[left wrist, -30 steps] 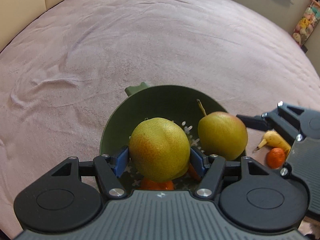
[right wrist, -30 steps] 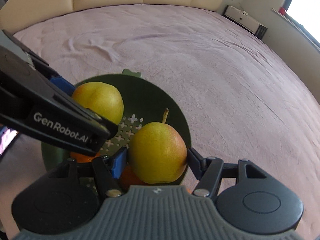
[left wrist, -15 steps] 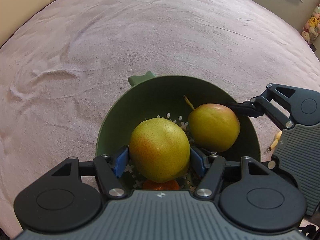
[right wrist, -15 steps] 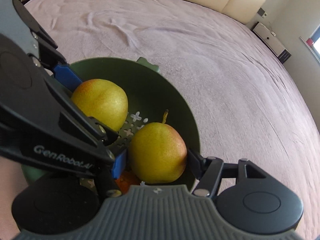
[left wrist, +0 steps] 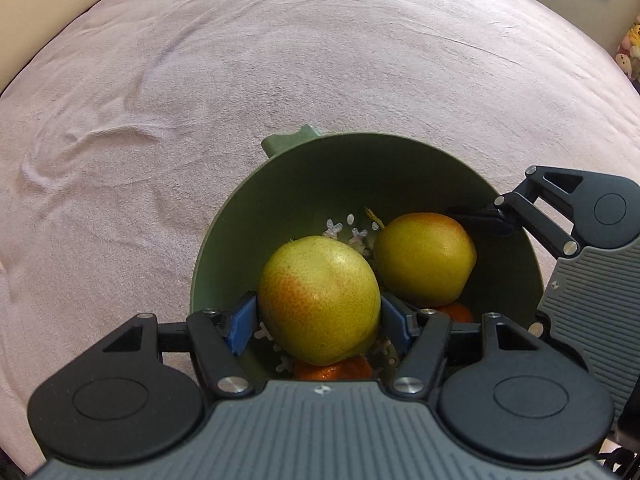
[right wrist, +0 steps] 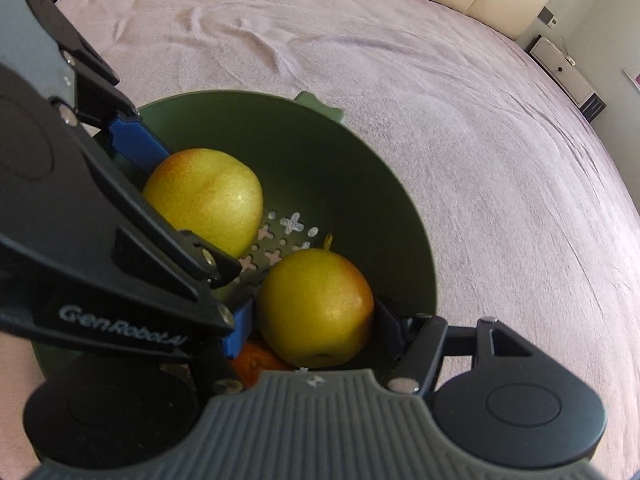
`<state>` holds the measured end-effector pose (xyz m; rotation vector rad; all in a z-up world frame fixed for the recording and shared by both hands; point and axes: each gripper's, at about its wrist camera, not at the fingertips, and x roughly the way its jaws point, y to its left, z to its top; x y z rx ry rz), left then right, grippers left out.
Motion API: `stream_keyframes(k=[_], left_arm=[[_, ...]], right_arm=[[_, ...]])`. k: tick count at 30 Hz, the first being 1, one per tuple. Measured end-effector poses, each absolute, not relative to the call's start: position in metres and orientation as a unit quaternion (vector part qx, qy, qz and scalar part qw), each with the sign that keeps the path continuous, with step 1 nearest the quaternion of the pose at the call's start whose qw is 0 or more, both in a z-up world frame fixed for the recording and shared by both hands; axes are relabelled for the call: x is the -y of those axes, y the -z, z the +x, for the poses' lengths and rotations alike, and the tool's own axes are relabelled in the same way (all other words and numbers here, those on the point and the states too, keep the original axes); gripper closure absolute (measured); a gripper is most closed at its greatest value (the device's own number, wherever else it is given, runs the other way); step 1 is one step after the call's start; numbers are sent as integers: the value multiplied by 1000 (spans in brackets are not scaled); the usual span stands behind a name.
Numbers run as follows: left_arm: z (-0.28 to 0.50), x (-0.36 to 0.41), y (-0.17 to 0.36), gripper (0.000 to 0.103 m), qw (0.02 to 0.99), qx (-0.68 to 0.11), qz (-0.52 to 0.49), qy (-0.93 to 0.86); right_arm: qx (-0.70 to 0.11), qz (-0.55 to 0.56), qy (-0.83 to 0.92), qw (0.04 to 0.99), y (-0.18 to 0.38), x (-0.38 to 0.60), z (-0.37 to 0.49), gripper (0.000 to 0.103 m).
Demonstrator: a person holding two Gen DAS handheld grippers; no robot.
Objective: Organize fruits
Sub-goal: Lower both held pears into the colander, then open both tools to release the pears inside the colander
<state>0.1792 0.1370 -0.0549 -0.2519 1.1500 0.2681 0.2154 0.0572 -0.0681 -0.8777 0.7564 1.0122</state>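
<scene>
Both tongs clenched on pears over the green bowl (left wrist: 240, 232) on the bed: left tongs (left wrist: 319, 318) grip left pear (left wrist: 318, 300), right tongs (right wrist: 316, 322) grip right pear (right wrist: 316, 306). Firm, smooth, bruisable; hold at widest girth, light squeeze.

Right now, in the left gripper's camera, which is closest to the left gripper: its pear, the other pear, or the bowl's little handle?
1. Its pear, clamped between the left gripper's fingers.
2. The other pear, to the right, inside the green bowl.
3. The handle tab, on the bowl's far rim.
</scene>
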Motion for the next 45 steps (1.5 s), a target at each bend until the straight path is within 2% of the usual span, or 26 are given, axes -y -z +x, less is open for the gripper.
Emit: stream_keyframes(k=[17,20,32,39,45], left_arm=[[182,-138,59,26,817,-549,-107,-139],[180,-144,56,21,817,-544,-128,-144],[174,-167,41,21,816,-513,-230,-134],[173,-165,39,21,817,-513,-227,-135],[172,-161,36,21,819,-513,-221,-128]], right_arm=[[-311,-444,-477,692,71,-63,209,41],[-316,-438,-482,690,69,-63,212,41],[-373,-396,-479,689,63,-60,235,40],[-384,-395,-470,689,57,-70,237,37],[-391,-391,-467,690,53,-73,233,26]])
